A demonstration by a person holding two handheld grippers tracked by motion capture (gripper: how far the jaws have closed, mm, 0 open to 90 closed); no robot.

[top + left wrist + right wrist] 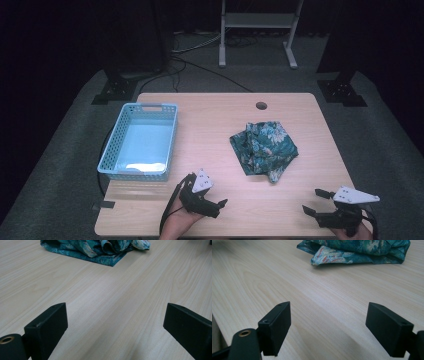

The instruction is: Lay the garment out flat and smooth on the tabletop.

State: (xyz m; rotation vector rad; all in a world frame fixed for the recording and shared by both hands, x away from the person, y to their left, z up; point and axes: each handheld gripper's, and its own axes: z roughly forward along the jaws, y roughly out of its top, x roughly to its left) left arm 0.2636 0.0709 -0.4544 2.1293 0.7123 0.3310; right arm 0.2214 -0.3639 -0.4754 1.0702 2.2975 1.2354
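The left gripper (223, 201) and the right gripper (311, 201) are waiting wide open and empty at the near table (220, 125) edge, while the crumpled floral cloth (263, 147), probably soft and light, is lying well ahead, best pinched at a loose corner.

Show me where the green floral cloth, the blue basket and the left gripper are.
green floral cloth (263, 146), high view, middle of the crumpled pile
blue basket (113, 141), high view, left wall
left gripper (220, 206), high view, between its fingers

Cloth (100, 250) cut off at top edge
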